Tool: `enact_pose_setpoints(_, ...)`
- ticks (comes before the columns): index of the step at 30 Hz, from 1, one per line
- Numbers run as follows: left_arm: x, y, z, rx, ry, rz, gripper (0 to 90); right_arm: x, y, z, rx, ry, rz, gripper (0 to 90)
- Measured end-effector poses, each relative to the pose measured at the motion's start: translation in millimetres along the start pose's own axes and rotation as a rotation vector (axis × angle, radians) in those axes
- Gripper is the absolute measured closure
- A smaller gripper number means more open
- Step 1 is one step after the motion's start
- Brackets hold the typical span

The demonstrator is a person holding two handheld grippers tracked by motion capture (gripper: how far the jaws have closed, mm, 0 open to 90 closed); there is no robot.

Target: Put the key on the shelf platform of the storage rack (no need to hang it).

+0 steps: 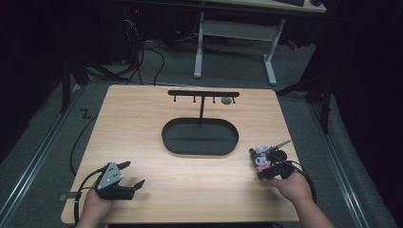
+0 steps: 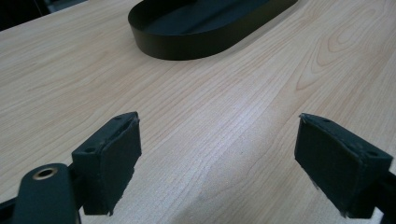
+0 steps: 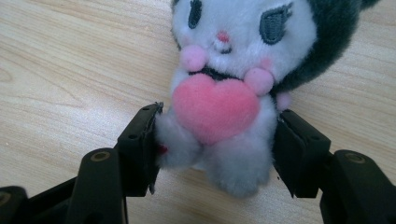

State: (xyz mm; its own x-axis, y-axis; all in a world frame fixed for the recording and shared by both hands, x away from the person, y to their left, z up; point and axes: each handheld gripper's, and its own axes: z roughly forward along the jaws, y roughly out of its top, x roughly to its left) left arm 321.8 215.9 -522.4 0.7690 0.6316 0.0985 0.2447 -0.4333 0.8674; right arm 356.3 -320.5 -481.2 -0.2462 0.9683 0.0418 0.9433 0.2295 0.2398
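Note:
A small plush toy [image 3: 219,70] with a white face, dark grey hood and pink heart lies on the wooden table [image 1: 142,118], near its right edge [image 1: 261,160]. My right gripper [image 3: 217,144] has its jaws pressed against both sides of the toy's lower body, shut on it, and a hand holds it [image 1: 264,174]. A metal clasp [image 1: 281,144] sticks out from the toy's top. My left gripper [image 1: 135,173] rests near the front left corner, jaws wide apart with bare table between them [image 2: 219,154].
A black oval tray [image 1: 167,137] sits mid-table with a black T-shaped hook stand [image 1: 203,93] rising from its back; a small grey object [image 1: 226,100] is at the stand's right end. A white desk frame [image 1: 271,61] stands on the floor beyond.

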Motion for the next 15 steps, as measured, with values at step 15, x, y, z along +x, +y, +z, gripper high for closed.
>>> enact_pose_setpoints(15, -0.5, -0.5, -0.4, 0.004, 0.000, 0.000, 15.2, 1.9, 0.4, -10.2, -0.026, -0.020, -0.021, 42.7)
